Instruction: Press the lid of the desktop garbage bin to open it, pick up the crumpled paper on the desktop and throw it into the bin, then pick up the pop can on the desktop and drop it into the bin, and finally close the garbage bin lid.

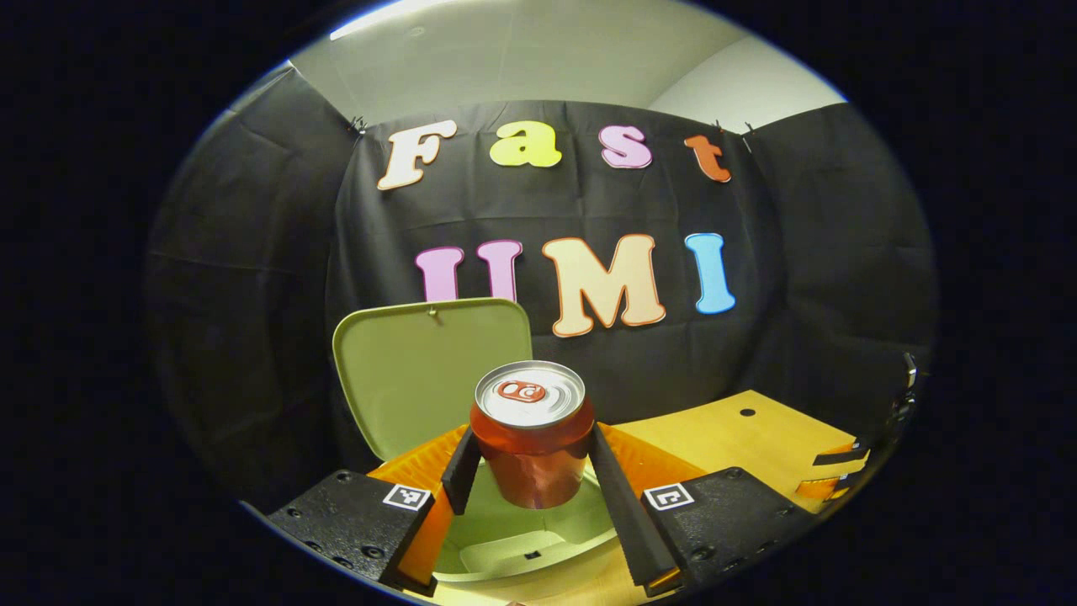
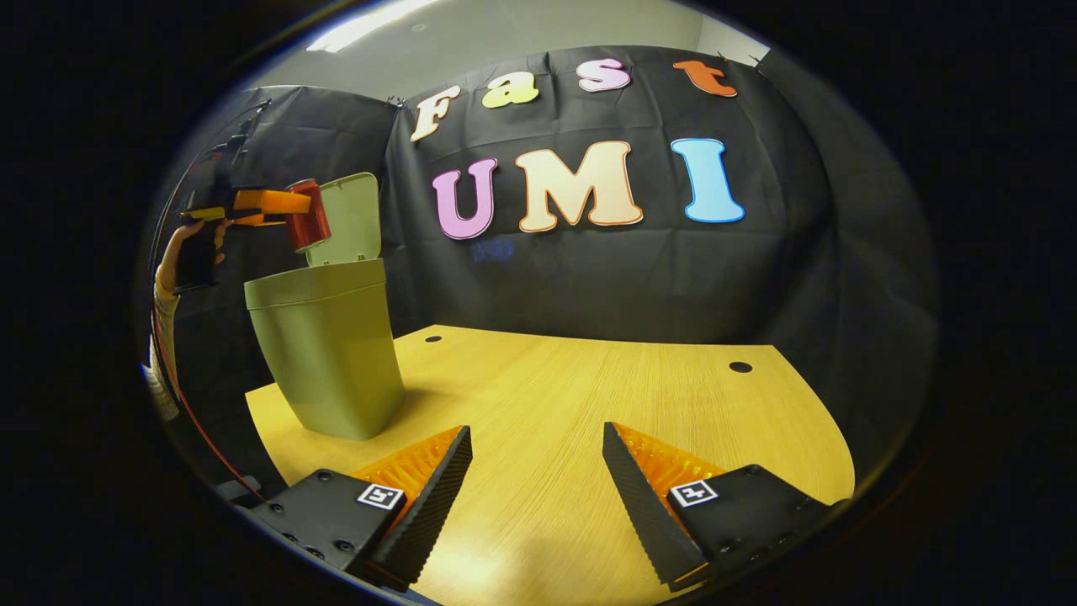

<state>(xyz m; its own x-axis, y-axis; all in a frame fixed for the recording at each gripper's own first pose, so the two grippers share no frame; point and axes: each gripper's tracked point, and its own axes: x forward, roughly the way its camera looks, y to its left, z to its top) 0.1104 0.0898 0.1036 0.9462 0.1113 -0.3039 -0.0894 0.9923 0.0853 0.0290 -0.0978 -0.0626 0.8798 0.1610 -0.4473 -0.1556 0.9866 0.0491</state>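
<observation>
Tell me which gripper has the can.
The left gripper: its fingers clamp the pop can above the open bin. The right gripper is open, empty.

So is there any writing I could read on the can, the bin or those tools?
Pop can: no readable text; the mark on its top is too blurred.
Bin and lid: none.
Square tag on the left hand-held gripper: a black-and-white pattern, no words.
</observation>
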